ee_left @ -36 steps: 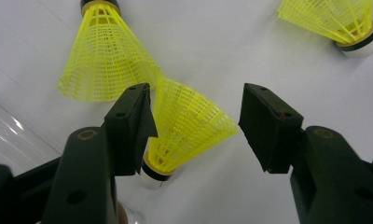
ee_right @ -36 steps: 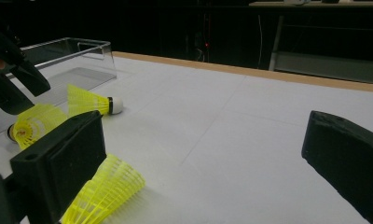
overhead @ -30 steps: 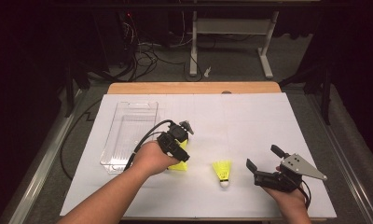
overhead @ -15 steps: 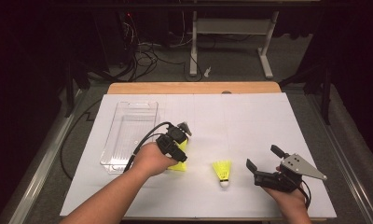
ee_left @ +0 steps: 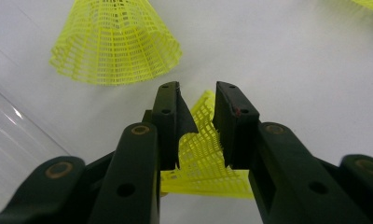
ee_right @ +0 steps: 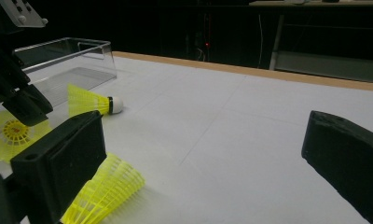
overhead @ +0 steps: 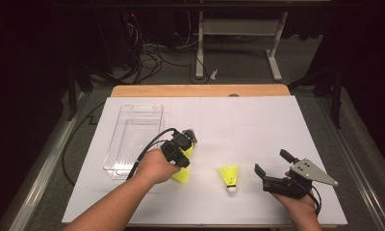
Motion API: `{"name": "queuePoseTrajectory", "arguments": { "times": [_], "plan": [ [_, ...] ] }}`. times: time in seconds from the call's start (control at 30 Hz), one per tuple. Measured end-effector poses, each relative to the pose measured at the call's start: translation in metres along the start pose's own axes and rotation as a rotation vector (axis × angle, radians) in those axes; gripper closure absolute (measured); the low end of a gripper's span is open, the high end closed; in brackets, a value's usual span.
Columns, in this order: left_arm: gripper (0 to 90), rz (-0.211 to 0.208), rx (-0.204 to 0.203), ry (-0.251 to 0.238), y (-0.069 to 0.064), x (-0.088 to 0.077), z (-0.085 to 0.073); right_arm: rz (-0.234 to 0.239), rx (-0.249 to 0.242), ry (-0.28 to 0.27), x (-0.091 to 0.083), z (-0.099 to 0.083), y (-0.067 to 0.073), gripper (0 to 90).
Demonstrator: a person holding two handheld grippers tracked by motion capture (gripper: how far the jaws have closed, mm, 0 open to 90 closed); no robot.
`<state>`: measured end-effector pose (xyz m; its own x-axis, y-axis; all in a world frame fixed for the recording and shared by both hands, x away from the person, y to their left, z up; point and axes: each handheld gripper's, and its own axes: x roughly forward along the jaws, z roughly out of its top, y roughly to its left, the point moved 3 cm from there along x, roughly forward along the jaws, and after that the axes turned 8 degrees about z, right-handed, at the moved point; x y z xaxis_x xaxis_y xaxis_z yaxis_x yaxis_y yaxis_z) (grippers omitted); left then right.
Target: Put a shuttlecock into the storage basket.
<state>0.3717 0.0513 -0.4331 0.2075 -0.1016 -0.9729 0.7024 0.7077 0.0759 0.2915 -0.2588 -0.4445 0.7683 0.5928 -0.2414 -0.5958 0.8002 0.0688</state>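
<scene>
Several yellow mesh shuttlecocks lie on the white table. My left gripper [overhead: 186, 147] is over a pair of them near the clear box. In the left gripper view its jaws [ee_left: 197, 88] have just been closing and now pinch the skirt of one shuttlecock [ee_left: 203, 156], which buckles between the pads. A second skirt [ee_left: 114, 42] lies just beyond. Another shuttlecock [overhead: 229, 177] with a white cork lies between the two hands. My right gripper [overhead: 271, 162] rests at the front right, jaws wide open [ee_right: 198, 154] and nothing between them. That shuttlecock [ee_right: 105, 191] lies by its left jaw.
A clear plastic box [overhead: 133, 137] stands at the left of the table, beside the left hand. The right gripper view shows it [ee_right: 82, 51] behind a shuttlecock with a white cork [ee_right: 89, 102]. A wooden edge [overhead: 200, 90] runs along the table's far side.
The left hand has shifted only slightly over the shuttlecocks by the box. The right hand and the middle shuttlecock have stayed where they were.
</scene>
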Motion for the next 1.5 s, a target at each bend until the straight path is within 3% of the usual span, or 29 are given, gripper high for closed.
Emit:
{"name": "queuePoseTrajectory", "arguments": {
  "times": [0.37,0.83,1.33,1.5],
  "plan": [
    [65.6,0.027,0.025,0.012,-0.001,0.002,-0.002,0.000,0.002,0.000,0.000,0.000,0.000,0.3],
    [88.5,0.054,0.052,0.007,-0.003,0.001,-0.003,0.002,0.009,-0.004,0.000,0.000,-0.001,0.3],
    [90.0,0.059,0.079,-0.011,-0.003,-0.007,-0.006,0.001,0.007,-0.004,0.000,0.000,0.000,0.3],
    [90.0,0.053,0.083,-0.017,-0.003,-0.017,-0.005,0.001,0.006,-0.003,0.000,0.000,0.000,0.3]
  ]
}}
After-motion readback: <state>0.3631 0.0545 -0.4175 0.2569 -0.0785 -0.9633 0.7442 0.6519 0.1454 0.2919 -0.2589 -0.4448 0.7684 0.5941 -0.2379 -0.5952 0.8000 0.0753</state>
